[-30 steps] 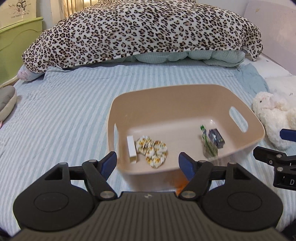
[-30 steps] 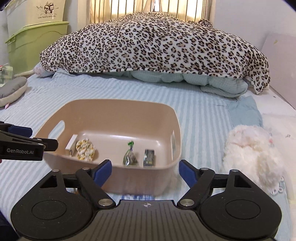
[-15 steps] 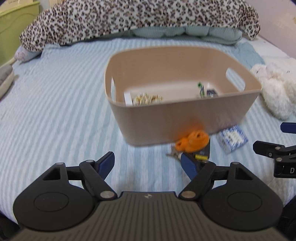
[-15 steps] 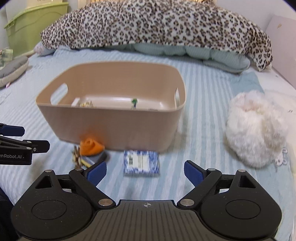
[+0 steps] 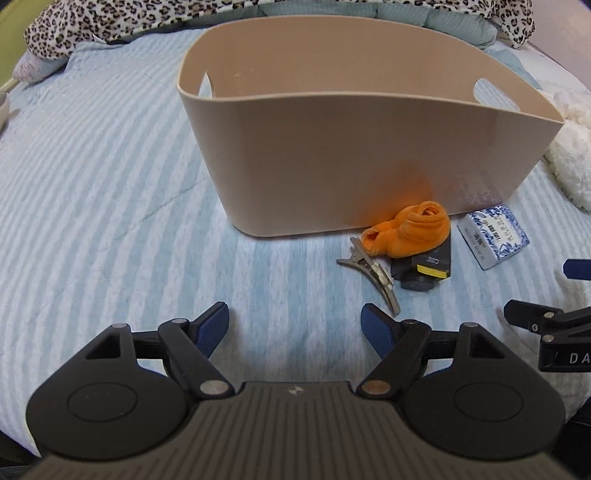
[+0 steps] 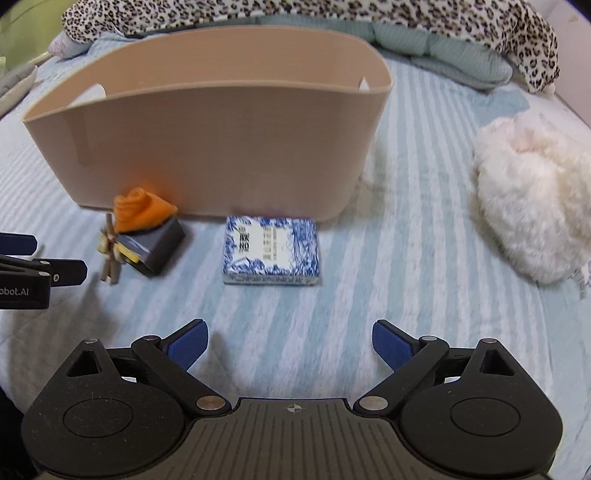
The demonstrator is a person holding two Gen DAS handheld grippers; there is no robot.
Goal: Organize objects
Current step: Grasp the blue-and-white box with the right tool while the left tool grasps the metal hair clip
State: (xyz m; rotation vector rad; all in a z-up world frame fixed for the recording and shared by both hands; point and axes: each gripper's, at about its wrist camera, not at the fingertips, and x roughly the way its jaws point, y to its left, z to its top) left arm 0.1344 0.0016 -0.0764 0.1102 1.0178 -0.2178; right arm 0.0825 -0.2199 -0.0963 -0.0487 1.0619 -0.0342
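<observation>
A beige plastic basket (image 5: 369, 147) (image 6: 221, 147) stands on the striped bed; its inside is hidden from both views. In front of it lie an orange rolled cloth (image 5: 410, 229) (image 6: 138, 214) on a dark block with a yellow label (image 5: 424, 267) (image 6: 155, 247), a metal hair clip (image 5: 373, 273) (image 6: 109, 254), and a blue-and-white box (image 5: 493, 236) (image 6: 271, 249). My left gripper (image 5: 295, 325) is open and empty, low over the bed, left of the clip. My right gripper (image 6: 290, 343) is open and empty, just short of the box.
A white plush toy (image 6: 532, 195) (image 5: 569, 147) lies right of the basket. A leopard-print blanket (image 6: 295, 14) (image 5: 147, 18) is heaped at the back. The striped sheet (image 5: 92, 184) stretches to the left.
Both grippers have dropped low and moved nearer the bed. The basket's contents went out of sight, and the loose objects in front of it came into view.
</observation>
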